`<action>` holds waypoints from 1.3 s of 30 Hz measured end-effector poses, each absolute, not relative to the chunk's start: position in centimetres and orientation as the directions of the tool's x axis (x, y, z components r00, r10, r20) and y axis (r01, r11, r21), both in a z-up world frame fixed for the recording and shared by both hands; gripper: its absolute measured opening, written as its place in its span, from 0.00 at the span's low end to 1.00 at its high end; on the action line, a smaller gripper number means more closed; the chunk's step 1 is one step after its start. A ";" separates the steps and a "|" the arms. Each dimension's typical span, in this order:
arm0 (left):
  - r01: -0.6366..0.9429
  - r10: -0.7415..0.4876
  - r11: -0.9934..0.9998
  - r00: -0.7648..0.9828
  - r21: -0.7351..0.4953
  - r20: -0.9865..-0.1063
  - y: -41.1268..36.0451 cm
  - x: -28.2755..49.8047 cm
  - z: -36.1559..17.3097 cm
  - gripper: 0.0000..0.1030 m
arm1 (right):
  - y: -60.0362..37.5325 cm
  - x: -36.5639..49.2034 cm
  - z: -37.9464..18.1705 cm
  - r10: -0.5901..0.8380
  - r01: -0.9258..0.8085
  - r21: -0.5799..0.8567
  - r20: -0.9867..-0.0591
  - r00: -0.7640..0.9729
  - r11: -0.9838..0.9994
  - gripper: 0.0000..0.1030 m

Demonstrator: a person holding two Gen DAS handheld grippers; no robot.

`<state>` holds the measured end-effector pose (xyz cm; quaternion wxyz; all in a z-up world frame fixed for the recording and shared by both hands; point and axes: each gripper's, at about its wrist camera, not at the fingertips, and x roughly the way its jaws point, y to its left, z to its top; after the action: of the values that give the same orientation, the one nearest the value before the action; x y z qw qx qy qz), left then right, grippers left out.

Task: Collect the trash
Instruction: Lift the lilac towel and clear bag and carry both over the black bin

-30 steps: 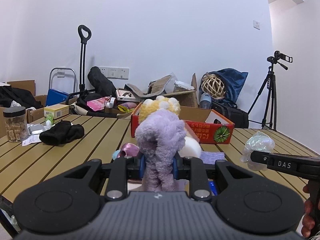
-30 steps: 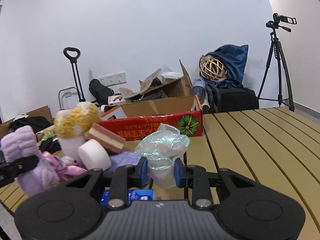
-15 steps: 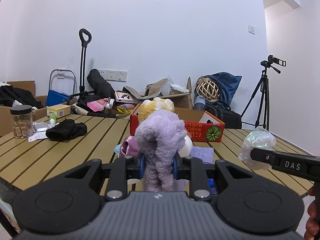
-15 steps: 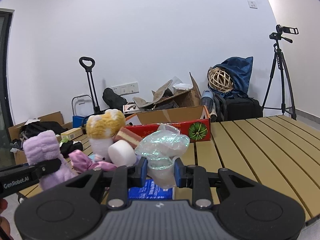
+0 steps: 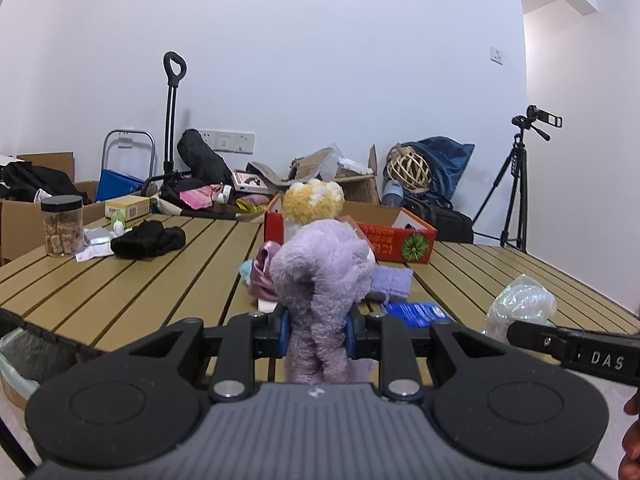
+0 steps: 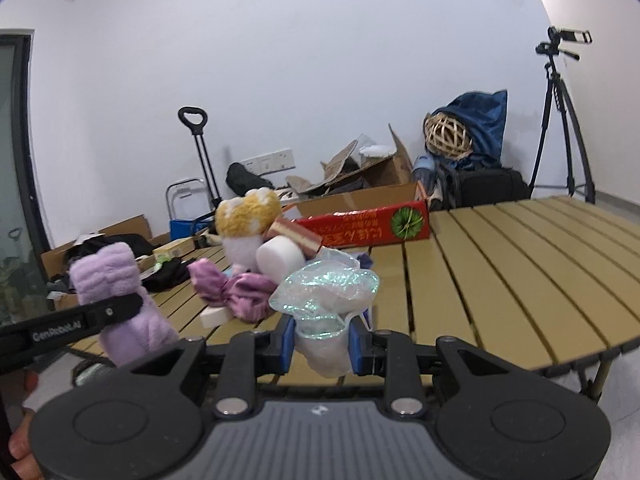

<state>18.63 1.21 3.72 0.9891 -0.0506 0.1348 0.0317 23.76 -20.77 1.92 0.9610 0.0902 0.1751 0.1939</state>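
A lilac plush toy [image 5: 320, 280], an iridescent clear wrapper [image 6: 326, 300], a red box [image 5: 394, 240] and tan slats [image 6: 500, 280].

A tripod [image 5: 516, 184] carrying a camera is standing on the floor by the white wall, beyond the slatted wooden table [image 5: 132, 280]. A woven rattan ball [image 6: 447, 136] is nestling against blue fabric [image 6: 482, 120] beside a black bag [image 6: 490, 188]. A black-handled trolley [image 5: 173, 116] is leaning at the wall under a row of sockets [image 5: 228, 141]. On the table, a clear jar [image 5: 63, 226] with a black lid is standing near a black cloth [image 5: 148, 239]
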 end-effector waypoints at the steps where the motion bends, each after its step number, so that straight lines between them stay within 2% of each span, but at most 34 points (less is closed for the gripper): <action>1: -0.073 0.046 0.994 0.960 -0.087 -0.276 1.2 18.3 3.7 0.24 | -20.9 23.3 2.0 0.407 -0.343 0.242 -0.305 0.861 0.908 0.25; 9: -0.054 0.031 0.997 0.944 -0.061 -0.328 1.2 15.7 2.9 0.24 | -21.0 19.4 1.7 0.411 -0.361 0.200 -0.354 0.840 0.911 0.25; 20: -0.043 0.026 0.999 0.888 -0.028 -0.459 1.6 11.6 -0.5 0.24 | -21.3 15.9 -2.4 0.372 -0.308 0.209 -0.525 0.765 0.928 0.25; 33: -0.006 -0.023 0.999 0.774 -0.044 -0.633 1.4 8.3 -5.3 0.24 | -20.9 13.1 -6.2 0.338 -0.268 0.211 -0.681 0.650 0.940 0.25; 39: 0.017 -0.047 0.999 0.739 -0.051 -0.672 0.7 8.3 -6.6 0.24 | -20.2 12.7 -8.0 0.341 -0.263 0.225 -0.739 0.581 0.938 0.25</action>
<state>8.28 0.75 -6.60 0.9323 -0.0207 0.3607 -0.0173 12.69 -20.21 -8.02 0.8879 0.0455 0.4251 0.1701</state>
